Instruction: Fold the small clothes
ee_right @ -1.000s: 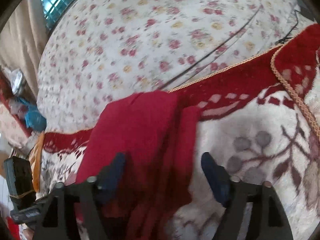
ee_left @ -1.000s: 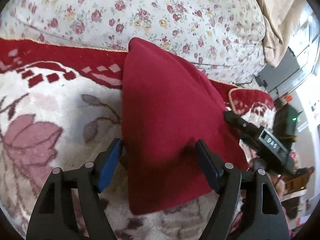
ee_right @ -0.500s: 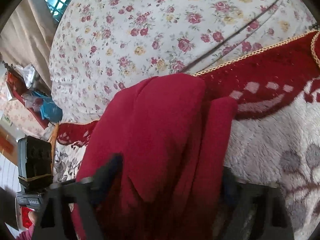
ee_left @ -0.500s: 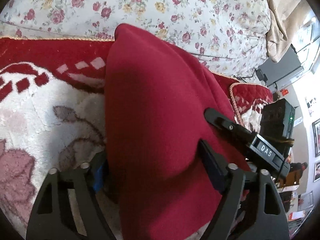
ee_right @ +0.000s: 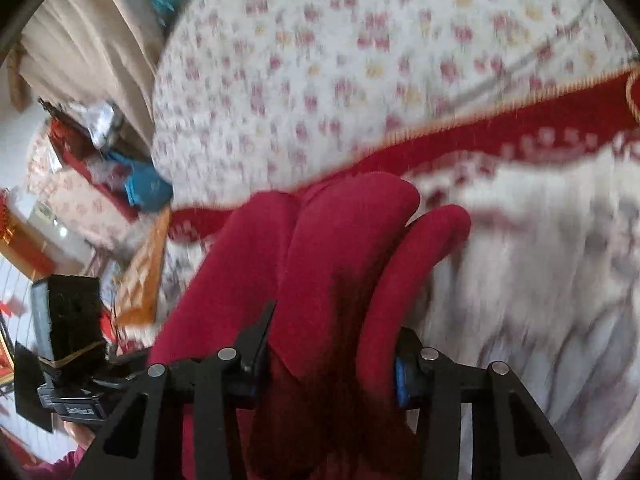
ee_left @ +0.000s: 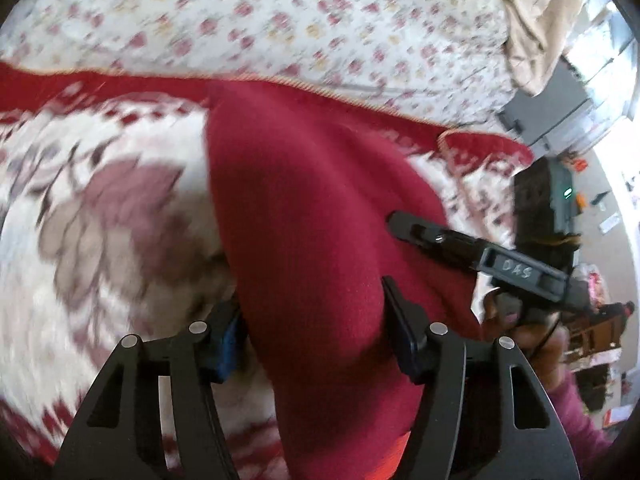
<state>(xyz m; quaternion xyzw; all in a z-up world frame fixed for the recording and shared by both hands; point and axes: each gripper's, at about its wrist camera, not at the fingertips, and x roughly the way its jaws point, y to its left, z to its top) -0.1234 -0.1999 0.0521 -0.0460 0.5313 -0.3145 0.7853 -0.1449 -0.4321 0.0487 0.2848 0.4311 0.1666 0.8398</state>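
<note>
Both grippers have just been closing: left gripper point(ee_left: 312, 328) and right gripper point(ee_right: 328, 356) clamp the red garment point(ee_left: 304, 208), bunched for folding over the blanket point(ee_left: 100, 200).

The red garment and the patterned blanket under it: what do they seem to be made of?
The red garment looks like a soft matte knit or fleece: a fine grainy surface, thick rounded folds, no sheen. The patterned blanket looks like plush pile, fuzzy cream with a mauve flower and a red border edged in tan cord; motion blur leaves the fibre open.
</note>
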